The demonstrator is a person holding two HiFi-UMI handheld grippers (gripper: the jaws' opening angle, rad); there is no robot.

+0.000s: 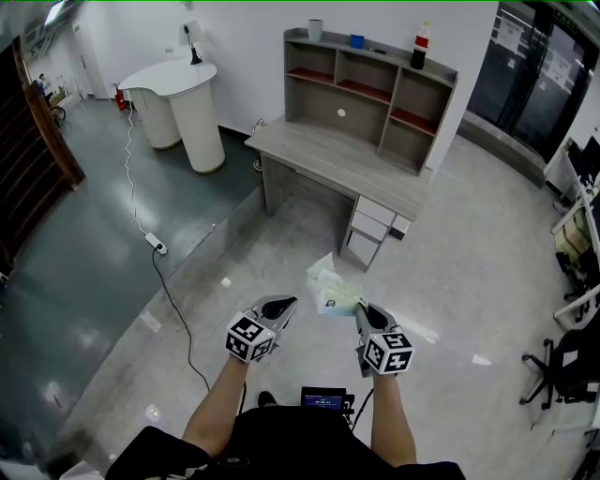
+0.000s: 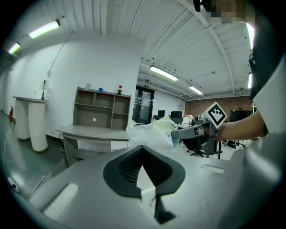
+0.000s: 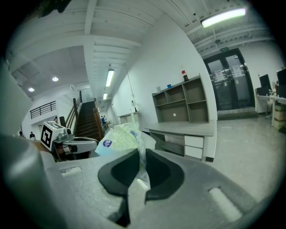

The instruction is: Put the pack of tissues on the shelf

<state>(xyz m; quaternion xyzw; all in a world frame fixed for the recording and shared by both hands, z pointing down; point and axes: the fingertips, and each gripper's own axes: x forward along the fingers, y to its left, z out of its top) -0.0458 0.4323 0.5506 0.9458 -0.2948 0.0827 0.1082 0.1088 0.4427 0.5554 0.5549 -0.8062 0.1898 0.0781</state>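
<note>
The pack of tissues (image 1: 331, 294), pale green in thin clear wrap, hangs in the air in front of me, above the floor. My right gripper (image 1: 360, 310) is shut on a fold of its wrap; the film shows pinched between the jaws in the right gripper view, with the pack (image 3: 117, 138) just beyond. My left gripper (image 1: 285, 306) is level with it at the left, apart from the pack, shut with nothing in it. From the left gripper view the pack (image 2: 152, 133) hangs off the right gripper (image 2: 181, 133). The grey shelf (image 1: 370, 89) stands on a desk (image 1: 319, 161) some way ahead.
A cola bottle (image 1: 421, 46), a white cup (image 1: 315, 29) and a blue item (image 1: 356, 41) stand on the shelf's top. Drawers (image 1: 370, 230) sit under the desk's right end. A white counter (image 1: 180, 101) is at the left, a cable and power strip (image 1: 155, 244) on the floor, an office chair (image 1: 562, 366) at the right.
</note>
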